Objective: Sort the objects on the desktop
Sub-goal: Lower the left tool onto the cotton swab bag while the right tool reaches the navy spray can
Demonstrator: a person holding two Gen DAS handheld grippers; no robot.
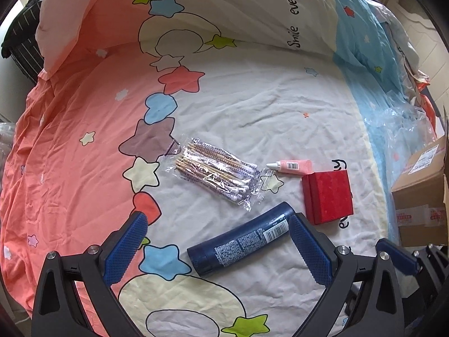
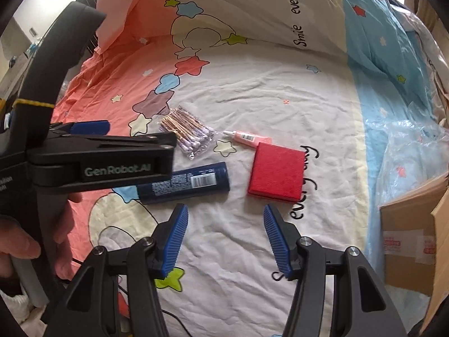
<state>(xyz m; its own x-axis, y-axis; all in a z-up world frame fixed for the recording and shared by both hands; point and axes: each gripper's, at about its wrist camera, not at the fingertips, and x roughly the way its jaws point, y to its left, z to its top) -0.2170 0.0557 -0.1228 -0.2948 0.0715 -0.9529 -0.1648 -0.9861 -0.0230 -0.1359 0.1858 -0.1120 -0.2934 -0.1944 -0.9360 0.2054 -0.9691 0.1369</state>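
Four things lie on the star-print bedsheet (image 1: 280, 106). Leftmost, the bag of cotton swabs (image 1: 216, 174) looks light, soft and crinkly; pinch it across the middle. Below it, the dark blue tube (image 1: 241, 244) seems firm, smooth, likely slippery; take it across its barrel. The small pink tube (image 1: 291, 166) is light and squashy. Rightmost, the red box (image 1: 328, 198) is stiff and flat-sided; grip opposite edges.

The left gripper (image 1: 217, 245) is released, straddling the blue tube without touching. The right gripper (image 2: 226, 237) hangs spread and empty.

Only the right wrist view shows the person's hand (image 2: 36, 241) holding the left tool.
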